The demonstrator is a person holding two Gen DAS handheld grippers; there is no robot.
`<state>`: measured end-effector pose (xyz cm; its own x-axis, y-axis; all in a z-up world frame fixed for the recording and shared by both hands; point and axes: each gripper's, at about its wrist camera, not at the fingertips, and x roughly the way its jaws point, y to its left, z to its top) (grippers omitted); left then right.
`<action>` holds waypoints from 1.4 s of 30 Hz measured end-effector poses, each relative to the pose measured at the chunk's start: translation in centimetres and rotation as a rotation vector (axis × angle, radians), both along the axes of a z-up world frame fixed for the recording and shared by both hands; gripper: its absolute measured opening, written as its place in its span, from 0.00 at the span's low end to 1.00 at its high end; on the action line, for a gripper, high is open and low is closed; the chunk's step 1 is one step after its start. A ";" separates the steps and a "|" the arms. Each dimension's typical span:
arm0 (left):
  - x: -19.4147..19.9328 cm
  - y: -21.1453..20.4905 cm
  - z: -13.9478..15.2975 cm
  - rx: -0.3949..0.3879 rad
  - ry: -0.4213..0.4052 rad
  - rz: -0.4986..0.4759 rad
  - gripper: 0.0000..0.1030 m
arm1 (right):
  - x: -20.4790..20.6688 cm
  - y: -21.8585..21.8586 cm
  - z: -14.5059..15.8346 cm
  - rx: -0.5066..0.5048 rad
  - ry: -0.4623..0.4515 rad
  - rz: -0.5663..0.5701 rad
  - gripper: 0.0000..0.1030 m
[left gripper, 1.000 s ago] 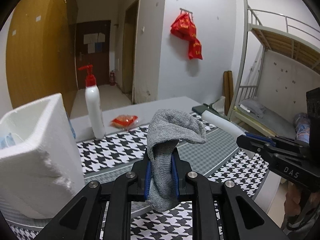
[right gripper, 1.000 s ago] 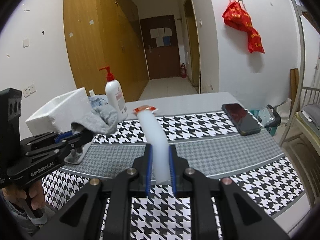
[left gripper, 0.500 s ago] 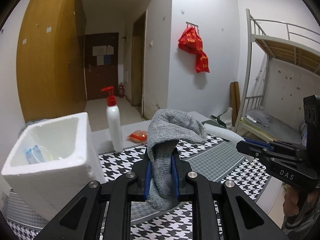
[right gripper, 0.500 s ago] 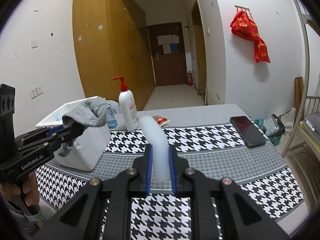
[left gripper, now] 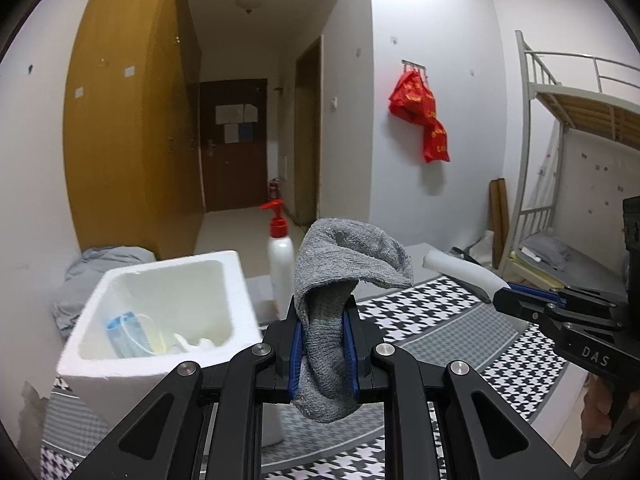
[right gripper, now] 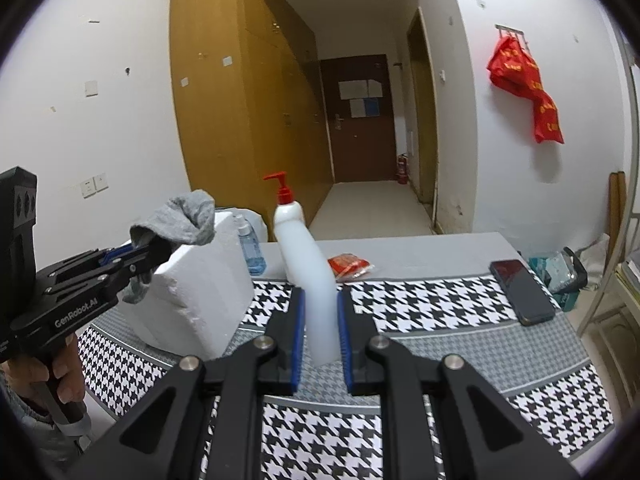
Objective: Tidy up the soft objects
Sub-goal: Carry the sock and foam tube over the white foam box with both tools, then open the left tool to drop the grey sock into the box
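Note:
My left gripper (left gripper: 323,344) is shut on a grey sock (left gripper: 340,280) and holds it in the air, just right of the open white foam box (left gripper: 160,364). The box holds a blue face mask (left gripper: 124,332). In the right wrist view the left gripper (right gripper: 152,252) and sock (right gripper: 180,220) hang at the box's (right gripper: 200,292) near top corner. My right gripper (right gripper: 320,328) is shut on a white foam strip (right gripper: 316,292) above the table; the strip also shows in the left wrist view (left gripper: 460,272).
A white pump bottle with a red top (left gripper: 280,264) stands behind the box. A small blue bottle (right gripper: 250,248), a red packet (right gripper: 348,266) and a black phone (right gripper: 522,296) lie on the houndstooth tablecloth (right gripper: 440,312). A bunk bed (left gripper: 568,160) stands right.
Both grippers have risen and swung left toward the foam box. The box's open top and the mask inside have come into the left wrist view. Both grips are unchanged.

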<state>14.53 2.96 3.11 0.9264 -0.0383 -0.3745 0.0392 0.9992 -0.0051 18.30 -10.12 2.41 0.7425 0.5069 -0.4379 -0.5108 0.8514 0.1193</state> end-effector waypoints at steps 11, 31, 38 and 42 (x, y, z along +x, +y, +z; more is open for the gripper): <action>-1.7 3.1 0.9 0.004 -0.025 0.089 0.18 | 0.0 2.3 0.8 0.015 -0.032 0.086 0.18; -3.3 7.3 2.2 0.026 -0.050 0.228 0.19 | 0.1 7.7 1.7 0.040 -0.036 0.220 0.18; -2.9 8.5 1.8 0.021 -0.033 0.235 0.18 | -0.1 10.0 1.8 0.032 -0.032 0.259 0.18; -2.6 9.4 1.8 0.008 -0.023 0.239 0.18 | 0.0 11.4 1.7 0.023 -0.023 0.273 0.18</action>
